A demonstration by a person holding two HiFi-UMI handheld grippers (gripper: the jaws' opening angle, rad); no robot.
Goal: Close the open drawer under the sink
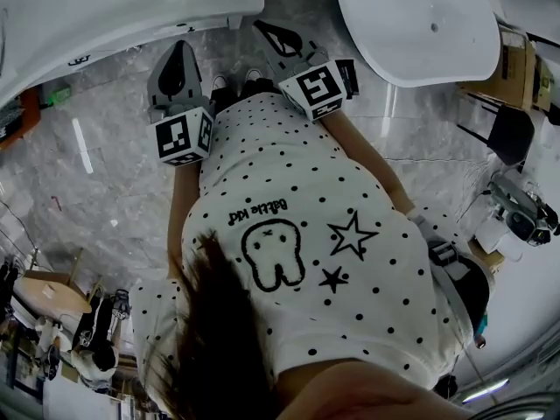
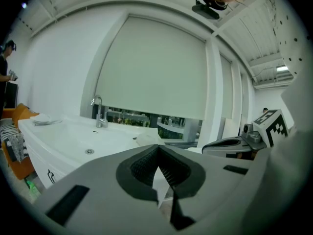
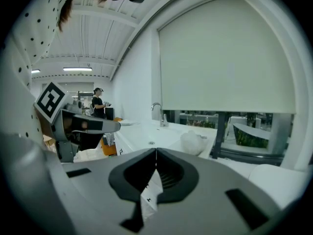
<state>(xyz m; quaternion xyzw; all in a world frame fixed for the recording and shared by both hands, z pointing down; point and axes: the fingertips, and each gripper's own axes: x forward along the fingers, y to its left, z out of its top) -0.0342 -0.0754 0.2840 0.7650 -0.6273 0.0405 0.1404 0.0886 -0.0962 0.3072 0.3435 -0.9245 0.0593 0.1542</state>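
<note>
Side by side, the left grey gripper [image 1: 182, 51] and right grey gripper [image 1: 267, 30] are pointing forward, jaws pressed together on nothing; a dotted white shirt [image 1: 297, 234] is hiding both hands.

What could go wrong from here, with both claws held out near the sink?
1. No open drawer shows in any view. The left claw and right claw, both shut and empty, point over the sink rim, so a push might miss its target.
2. The claws sit close side by side and could knock together.
</note>
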